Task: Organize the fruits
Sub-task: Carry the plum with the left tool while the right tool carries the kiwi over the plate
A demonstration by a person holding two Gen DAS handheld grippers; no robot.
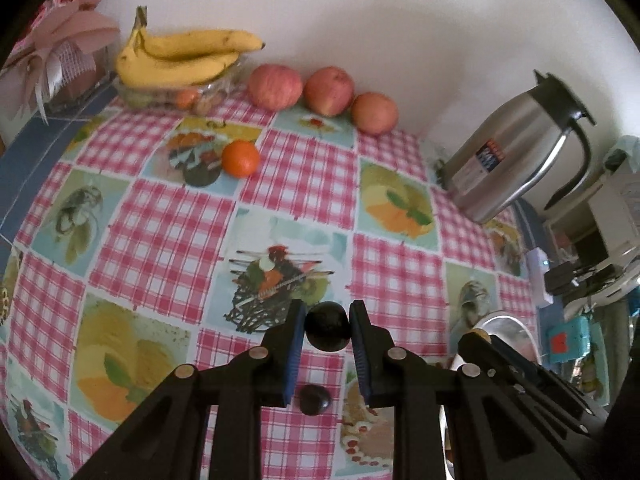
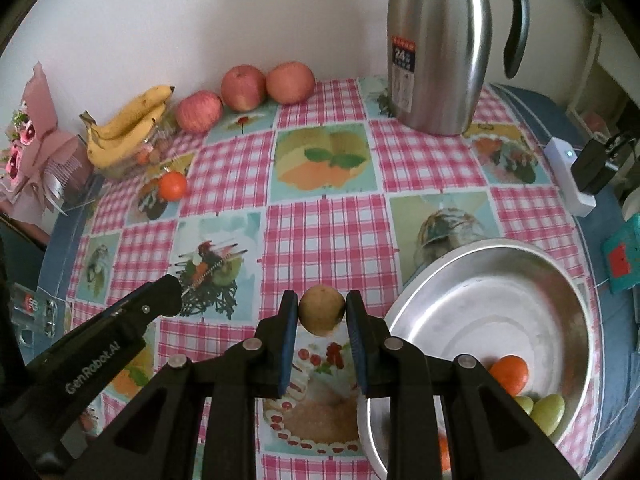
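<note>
My left gripper point(image 1: 328, 330) is shut on a small dark round fruit point(image 1: 328, 326), held above the checked tablecloth. A second dark fruit point(image 1: 315, 399) lies on the cloth below it. My right gripper point(image 2: 322, 314) is shut on a small tan round fruit point(image 2: 321, 309), just left of the steel bowl point(image 2: 440, 276). The bowl holds an orange point(image 2: 510, 372) and green grapes point(image 2: 548, 410). Three apples point(image 1: 329, 90) stand along the wall. A mandarin point(image 1: 240, 159) lies on the cloth. Bananas point(image 1: 180, 60) rest on a clear dish.
A steel thermos jug point(image 2: 436, 48) stands at the back right near the wall. A pink gift box point(image 2: 36, 148) sits at the far left. A white power strip point(image 2: 570, 176) and clutter lie beyond the table's right edge.
</note>
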